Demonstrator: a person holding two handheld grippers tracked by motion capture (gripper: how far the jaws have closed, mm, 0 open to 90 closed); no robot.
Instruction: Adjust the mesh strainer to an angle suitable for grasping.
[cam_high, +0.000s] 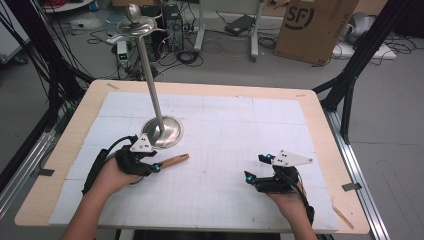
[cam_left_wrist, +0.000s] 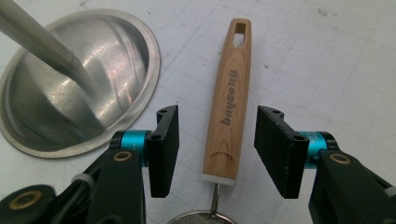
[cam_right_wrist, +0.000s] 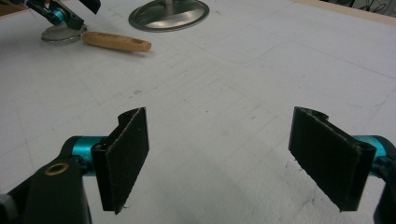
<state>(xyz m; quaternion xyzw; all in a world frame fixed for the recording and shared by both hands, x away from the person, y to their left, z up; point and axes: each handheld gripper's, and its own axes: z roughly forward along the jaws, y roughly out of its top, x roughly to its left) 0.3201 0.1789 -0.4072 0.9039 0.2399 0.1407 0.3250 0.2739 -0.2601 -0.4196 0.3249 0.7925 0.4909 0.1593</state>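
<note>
A small strainer lies flat on the white mat; its wooden handle has a hanging hole at the far end. Its mesh bowl sits under my left gripper. My left gripper is open, one pad on each side of the handle near the bowl end, with gaps on both sides. My right gripper hangs open over bare mat at the front right, holding nothing.
A metal stand with a round domed base and a tall pole rises just behind the left gripper. The white gridded mat covers the wooden table.
</note>
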